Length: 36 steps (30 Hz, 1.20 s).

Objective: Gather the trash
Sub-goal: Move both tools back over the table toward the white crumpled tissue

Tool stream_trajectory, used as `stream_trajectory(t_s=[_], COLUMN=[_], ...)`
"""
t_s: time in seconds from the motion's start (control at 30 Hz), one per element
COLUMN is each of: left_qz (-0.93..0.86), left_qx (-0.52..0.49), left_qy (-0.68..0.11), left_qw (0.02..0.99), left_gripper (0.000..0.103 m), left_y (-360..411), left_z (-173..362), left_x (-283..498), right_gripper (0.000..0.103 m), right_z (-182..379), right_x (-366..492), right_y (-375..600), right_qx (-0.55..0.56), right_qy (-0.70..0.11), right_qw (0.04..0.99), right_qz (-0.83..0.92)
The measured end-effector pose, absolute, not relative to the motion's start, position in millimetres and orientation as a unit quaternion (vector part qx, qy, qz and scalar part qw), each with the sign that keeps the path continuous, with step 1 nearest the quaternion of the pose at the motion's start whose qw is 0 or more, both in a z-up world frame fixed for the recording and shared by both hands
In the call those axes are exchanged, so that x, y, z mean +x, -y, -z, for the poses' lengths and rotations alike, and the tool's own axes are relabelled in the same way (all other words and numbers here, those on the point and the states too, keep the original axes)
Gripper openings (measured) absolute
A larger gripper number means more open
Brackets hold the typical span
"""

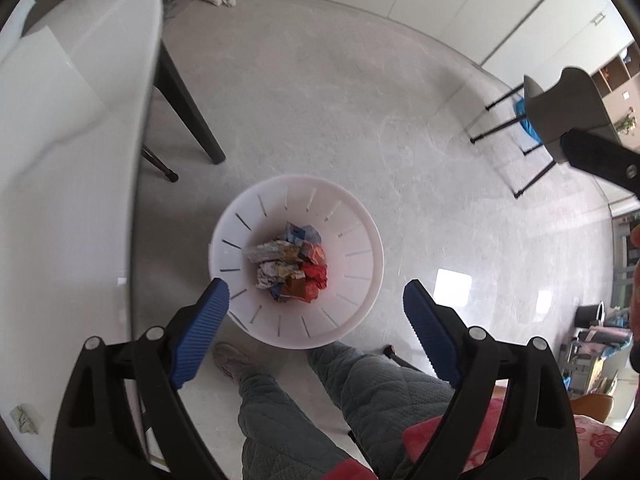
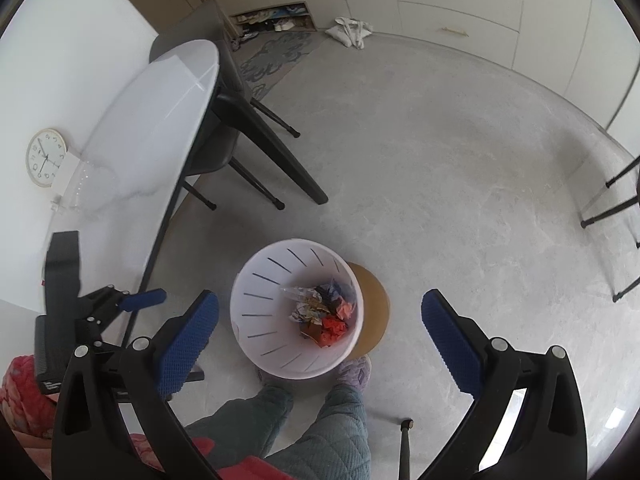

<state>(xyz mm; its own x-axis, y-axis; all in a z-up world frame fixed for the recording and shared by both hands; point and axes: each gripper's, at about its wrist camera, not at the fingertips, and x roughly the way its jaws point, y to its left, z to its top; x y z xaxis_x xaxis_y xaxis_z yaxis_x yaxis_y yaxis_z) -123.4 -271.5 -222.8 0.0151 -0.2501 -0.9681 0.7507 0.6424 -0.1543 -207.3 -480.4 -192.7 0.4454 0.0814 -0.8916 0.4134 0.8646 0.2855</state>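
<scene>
Both tools — left tool (image 1: 316, 312) and right tool (image 2: 320, 320) — hang wide open, holding nothing. Below them, the white bin (image 1: 362, 240) on the floor (image 1: 360, 100) holds crumpled wrappers (image 1: 292, 266).

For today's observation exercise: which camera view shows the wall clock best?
The right wrist view: the wall clock shows whole at the left edge, beside the white table, its face and hands visible. The left wrist view shows no clock at all.

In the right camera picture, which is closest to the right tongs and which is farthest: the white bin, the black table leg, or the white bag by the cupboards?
1. White bin, right below the right tongs.
2. Black table leg, farther out, left.
3. White bag, far back by the cupboards.
</scene>
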Motion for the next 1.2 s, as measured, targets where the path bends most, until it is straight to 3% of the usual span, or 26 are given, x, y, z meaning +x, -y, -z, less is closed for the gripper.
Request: stream_trajectory(t_s=[0.2, 0.47, 0.63, 0.87, 1.2], left_qz=[0.319, 0.188, 0.092, 0.003, -0.013], left_qx=[0.159, 0.095, 0.059, -0.006, -0.028], left_qy=[-0.554, -0.521, -0.540, -0.583, -0.613], left_qw=[0.752, 0.827, 0.834, 0.812, 0.789], left_gripper=[0.095, 0.095, 0.095, 0.093, 0.064], left_y=[213, 85, 4, -67, -91], left_z=[150, 88, 103, 164, 213], left_x=[-104, -81, -67, -44, -22], right_gripper=[0.100, 0.100, 0.100, 0.100, 0.100], right_z=[143, 90, 86, 97, 105], right_x=[-180, -125, -97, -76, -74], right_y=[440, 355, 304, 246, 224], right_qx=[0.195, 0.139, 0.114, 0.090, 0.081], right_qy=[-0.472, -0.424, -0.428, -0.462, -0.488], right_qw=[0.857, 0.894, 0.893, 0.873, 0.860], right_qz=[0.065, -0.031, -0.080, -0.123, -0.125])
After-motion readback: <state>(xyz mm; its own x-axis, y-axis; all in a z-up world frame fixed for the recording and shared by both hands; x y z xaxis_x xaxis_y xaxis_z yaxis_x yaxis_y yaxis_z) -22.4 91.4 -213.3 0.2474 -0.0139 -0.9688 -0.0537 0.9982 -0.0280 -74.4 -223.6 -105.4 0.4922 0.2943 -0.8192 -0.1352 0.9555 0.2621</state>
